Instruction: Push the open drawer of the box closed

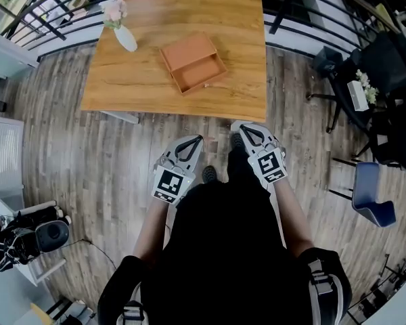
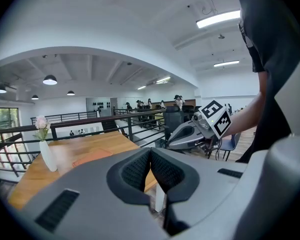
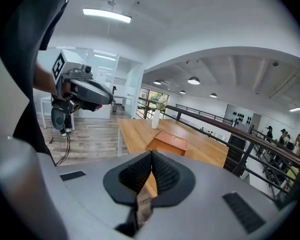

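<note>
Down on the head view, I see the terracotta box (image 1: 187, 49) on the wooden table (image 1: 237, 19), its drawer (image 1: 201, 73) pulled out toward the near edge and a white flower vase (image 1: 124, 36) off to its left. The left gripper (image 1: 195, 139) and right gripper (image 1: 239, 125) hang close to the body, short of the table. On the left gripper view, the ribbed jaws press together on nothing. On the right gripper view, the jaws are likewise closed and empty, with the box lying ahead.

Head view: steeply down from above, table (image 1: 155, 19) ahead, well apart. Gripper views: level, facing same table from near edge; box (image 1: 193, 63) shared by all.
</note>
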`<state>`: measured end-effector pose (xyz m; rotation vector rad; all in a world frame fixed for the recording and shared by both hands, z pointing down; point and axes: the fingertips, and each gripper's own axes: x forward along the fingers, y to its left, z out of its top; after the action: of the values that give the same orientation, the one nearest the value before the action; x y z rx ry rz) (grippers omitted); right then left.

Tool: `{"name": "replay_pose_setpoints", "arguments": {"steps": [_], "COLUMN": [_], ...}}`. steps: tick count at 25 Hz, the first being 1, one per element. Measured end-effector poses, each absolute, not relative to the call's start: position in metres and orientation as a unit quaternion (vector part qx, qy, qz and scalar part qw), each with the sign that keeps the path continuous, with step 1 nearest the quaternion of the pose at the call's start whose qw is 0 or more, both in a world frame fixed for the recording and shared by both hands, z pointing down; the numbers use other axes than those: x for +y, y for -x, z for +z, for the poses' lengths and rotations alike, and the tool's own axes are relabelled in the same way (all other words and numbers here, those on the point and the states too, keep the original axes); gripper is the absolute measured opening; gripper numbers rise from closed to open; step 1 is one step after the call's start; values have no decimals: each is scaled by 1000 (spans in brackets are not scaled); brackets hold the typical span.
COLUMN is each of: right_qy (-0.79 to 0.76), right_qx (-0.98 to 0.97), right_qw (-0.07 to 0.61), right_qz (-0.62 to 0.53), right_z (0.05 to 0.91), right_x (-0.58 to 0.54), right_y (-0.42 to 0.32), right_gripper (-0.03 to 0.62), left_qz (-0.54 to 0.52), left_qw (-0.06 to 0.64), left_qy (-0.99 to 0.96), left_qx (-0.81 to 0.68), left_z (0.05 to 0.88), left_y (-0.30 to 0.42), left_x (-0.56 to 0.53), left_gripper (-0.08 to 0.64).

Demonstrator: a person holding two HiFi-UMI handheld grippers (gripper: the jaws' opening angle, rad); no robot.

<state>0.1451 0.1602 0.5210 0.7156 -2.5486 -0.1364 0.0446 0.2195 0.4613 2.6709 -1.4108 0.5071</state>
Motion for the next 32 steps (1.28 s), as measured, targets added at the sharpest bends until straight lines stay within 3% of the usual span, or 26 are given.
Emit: {"name": "replay_pose_setpoints", "arguments": {"steps": [22,32], "right_qy": [-164,-74], "right_qx": [-955,-964], "right_qw": [240,247], "right_qz": [-56,-69], "right_z": [526,544], "right_x": [-66,-120], "right_y": [-170,-153], "right_gripper": [15,17], "left_qz": [166,159], "left_qw": [64,92], "left_qy": [-813,-752], "left_qx": [-555,-633], "left_z": [454,459], "left_y": [-79,-65], "left_x": [15,-23], "left_gripper": [23,23]}}
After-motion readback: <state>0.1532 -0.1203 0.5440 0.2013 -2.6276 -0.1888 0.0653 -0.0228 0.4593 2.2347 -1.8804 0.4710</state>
